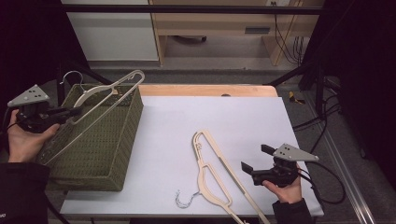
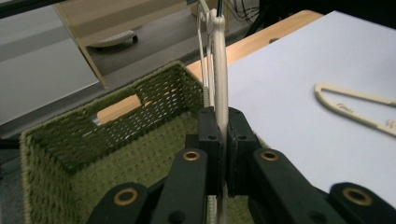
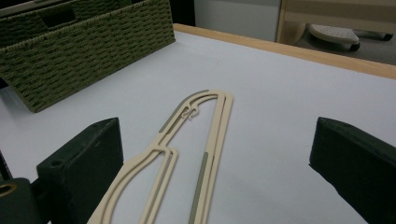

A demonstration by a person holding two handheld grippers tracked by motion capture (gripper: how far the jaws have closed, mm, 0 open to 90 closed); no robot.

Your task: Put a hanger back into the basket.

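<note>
Left gripper point(image 1: 70, 112) at the left edge of the high view, jaws pressed together on a cream hanger point(image 1: 100, 100), pinching its flat arm near the hook end. Same grip in the left gripper view point(image 2: 223, 140): both black pads clamped on the thin edge of the hanger point(image 2: 219, 70), which runs straight up the middle of the frame. Hanger tilted over the green woven basket point(image 1: 126, 135), lower end down inside it at lower left, upper loop past the far rim at upper left, metal hook point(image 1: 70, 77) sticking up beside it. Basket on the left part of the white table point(image 1: 187, 126), a slot handle point(image 2: 119, 108) cut in its end wall. Right gripper point(image 1: 254, 158) at lower right of the high view, jaws spread wide, gripping nothing. A 2nd cream hanger point(image 1: 210, 172) flat on the table at bottom centre, just left of that gripper, hook toward the near edge; in the right gripper view point(image 3: 187, 144) between the 2 open pads, apart from both. No readable brand, label or writing on the hangers or basket; grey strips on the hanger too small to read.
</note>
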